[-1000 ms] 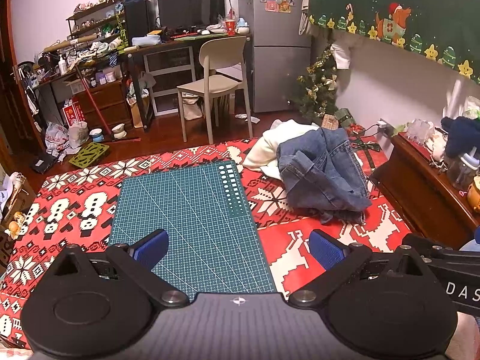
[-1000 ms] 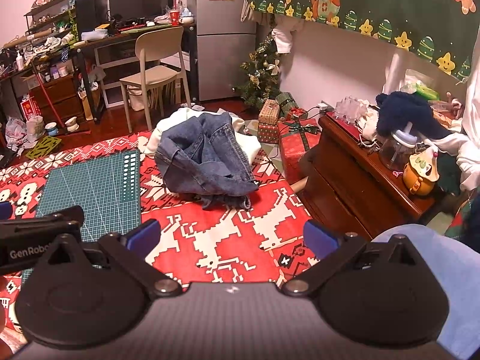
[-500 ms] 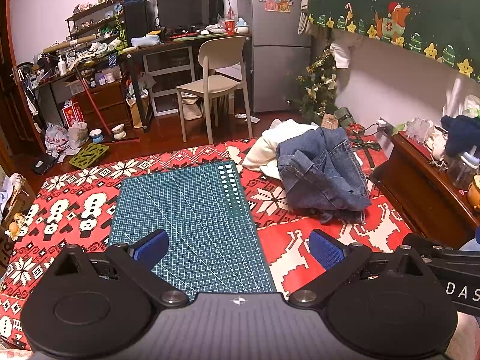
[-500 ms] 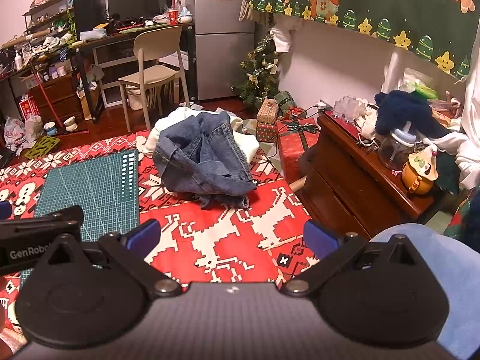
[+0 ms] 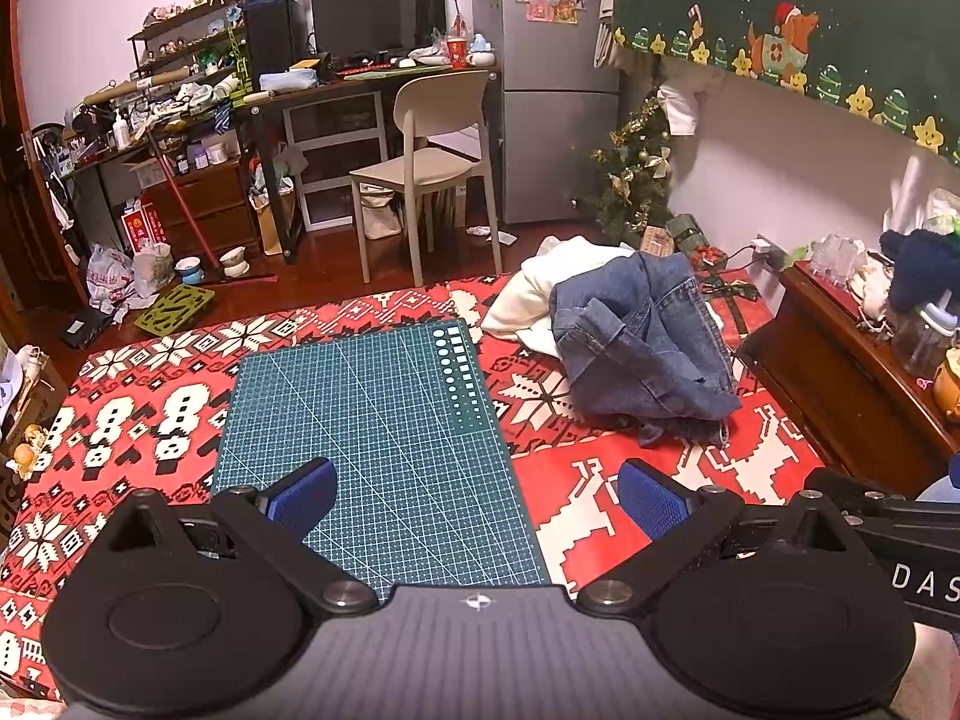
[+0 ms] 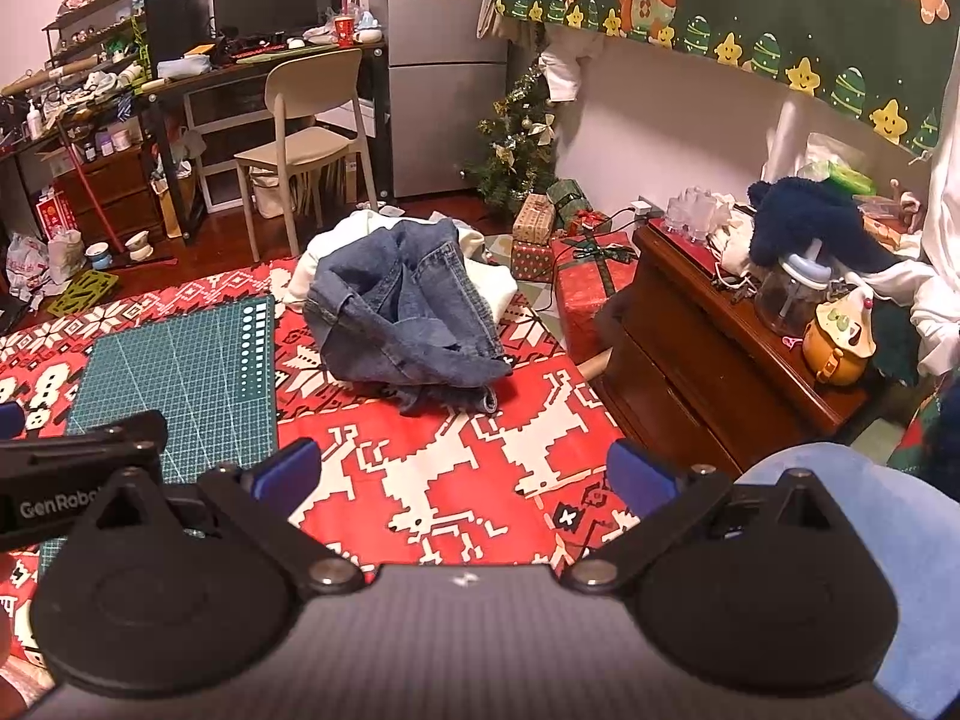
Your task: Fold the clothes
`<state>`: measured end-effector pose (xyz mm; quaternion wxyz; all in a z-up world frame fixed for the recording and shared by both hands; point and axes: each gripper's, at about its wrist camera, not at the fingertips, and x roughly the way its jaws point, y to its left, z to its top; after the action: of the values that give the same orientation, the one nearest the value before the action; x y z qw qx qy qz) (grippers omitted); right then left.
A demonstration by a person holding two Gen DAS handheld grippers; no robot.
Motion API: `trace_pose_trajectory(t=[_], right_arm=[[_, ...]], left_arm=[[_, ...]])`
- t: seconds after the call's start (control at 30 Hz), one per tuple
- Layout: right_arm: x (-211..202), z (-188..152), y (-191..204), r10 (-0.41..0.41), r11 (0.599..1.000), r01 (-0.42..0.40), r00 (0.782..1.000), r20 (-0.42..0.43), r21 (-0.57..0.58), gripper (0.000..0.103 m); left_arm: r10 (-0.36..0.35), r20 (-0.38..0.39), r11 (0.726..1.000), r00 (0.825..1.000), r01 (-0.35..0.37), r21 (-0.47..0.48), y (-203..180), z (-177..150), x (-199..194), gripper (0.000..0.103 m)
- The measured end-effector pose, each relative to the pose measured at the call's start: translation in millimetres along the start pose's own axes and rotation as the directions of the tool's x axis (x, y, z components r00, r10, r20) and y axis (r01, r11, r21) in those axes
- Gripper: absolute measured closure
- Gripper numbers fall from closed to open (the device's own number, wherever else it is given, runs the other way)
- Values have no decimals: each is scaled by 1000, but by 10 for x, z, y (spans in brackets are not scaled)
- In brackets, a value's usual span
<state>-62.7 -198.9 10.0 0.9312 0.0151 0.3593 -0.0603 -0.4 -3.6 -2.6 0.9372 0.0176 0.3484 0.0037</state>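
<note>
Crumpled blue jeans (image 5: 642, 348) lie in a heap on the red patterned cloth, partly on top of a white garment (image 5: 540, 294). The right wrist view shows the same jeans (image 6: 402, 312) and white garment (image 6: 492, 288) ahead of centre. A green cutting mat (image 5: 372, 420) lies flat to the left of the clothes. My left gripper (image 5: 477, 495) hovers open over the mat's near edge, nothing between its blue pads. My right gripper (image 6: 459, 471) is open above the red cloth, short of the jeans, also holding nothing.
A dark wooden cabinet (image 6: 708, 354) with jars and clutter stands at the right. Wrapped gift boxes (image 6: 576, 276) and a small Christmas tree (image 6: 516, 144) sit behind the clothes. A beige chair (image 5: 420, 162) and a cluttered desk stand beyond. A blue sleeve (image 6: 870, 516) shows at lower right.
Both grippers stay open and almost still. The right wrist view has drifted slightly, so the jeans sit a little nearer its centre.
</note>
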Motion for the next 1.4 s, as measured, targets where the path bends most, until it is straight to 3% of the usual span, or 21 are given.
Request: trace_pose_trajectory(t=[0.87,1.07,1.4], right_arm=[[262,-44,100,-52,999,52,999,-2,-2,1],[488,4,107,-59,998,58,998,7,35,1],[1329,328,122,40,990,-36,999,-27,137,1]], left_arm=[[-19,-18,1000,1000,19,5,17,-34,270,2],[-14,2,1000,1000,14,3,14,-29,451,2],[-46,-24,995,999,44,-95,193,145,1068,2]])
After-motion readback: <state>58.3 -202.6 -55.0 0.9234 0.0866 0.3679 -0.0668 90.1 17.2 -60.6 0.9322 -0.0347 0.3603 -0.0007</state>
